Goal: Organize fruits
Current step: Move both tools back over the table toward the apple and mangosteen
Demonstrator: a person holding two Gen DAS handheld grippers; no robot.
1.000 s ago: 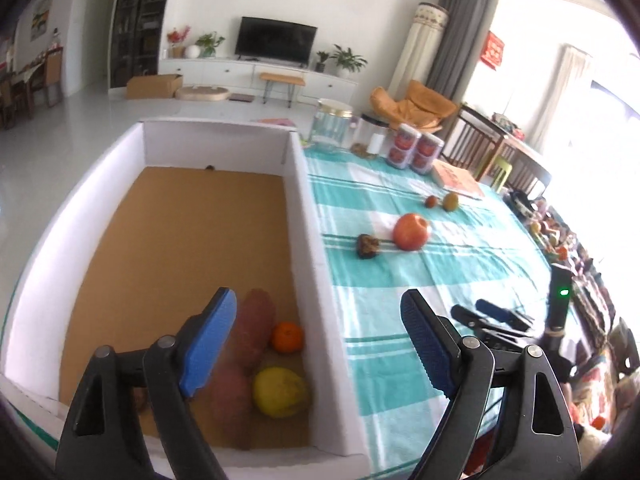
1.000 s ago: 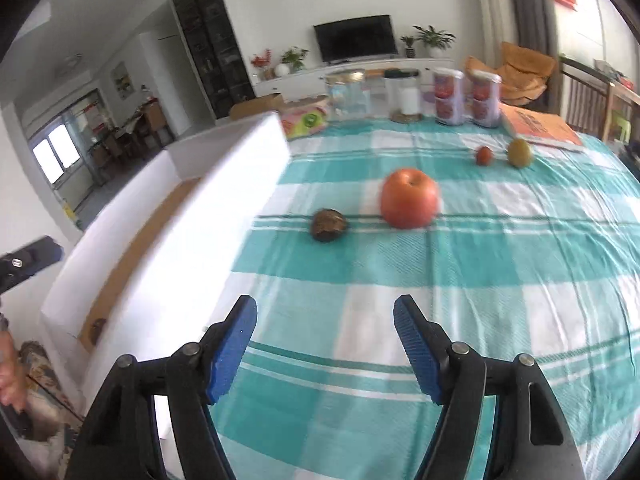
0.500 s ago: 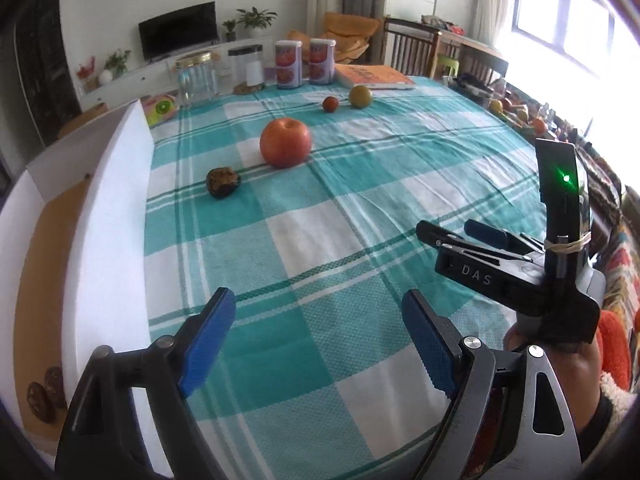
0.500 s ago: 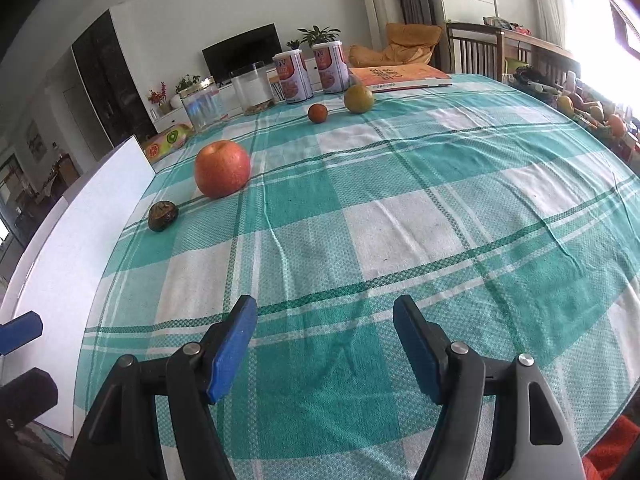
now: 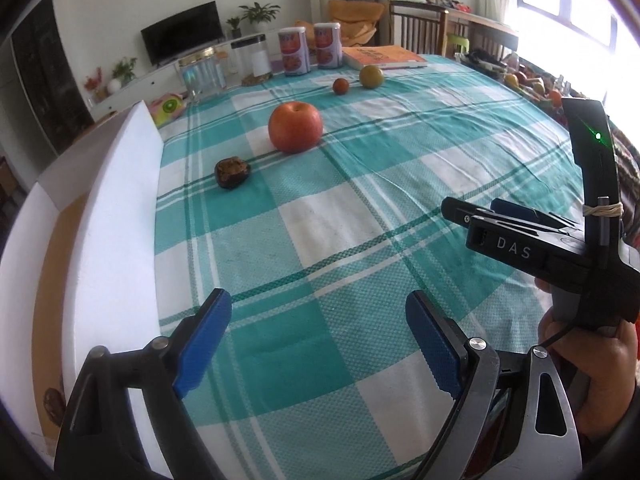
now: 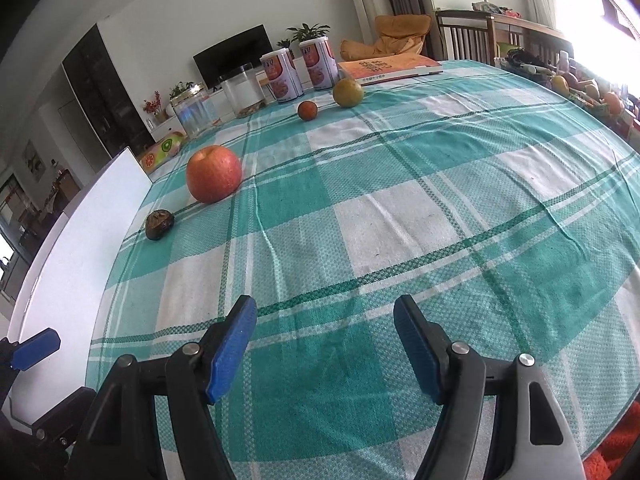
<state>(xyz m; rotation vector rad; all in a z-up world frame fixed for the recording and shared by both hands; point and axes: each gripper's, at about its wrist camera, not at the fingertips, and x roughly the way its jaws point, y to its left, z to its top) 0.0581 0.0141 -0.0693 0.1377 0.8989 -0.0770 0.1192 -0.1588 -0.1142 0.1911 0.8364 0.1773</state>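
The tablecloth is a teal-and-white check crossed by thin dark green lines. On it, at about eleven o'clock in the right wrist view, sits a red-orange apple; the dark brown fruit at ten o'clock looks mottled, perhaps wrinkled. Towards twelve o'clock lie a small red-brown fruit and a yellow-green one. Behind them stand two white canisters with red-orange labels and an orange book. At nine o'clock the box has white walls and a tan cardboard floor. Both grippers carry blue pads on black frames.
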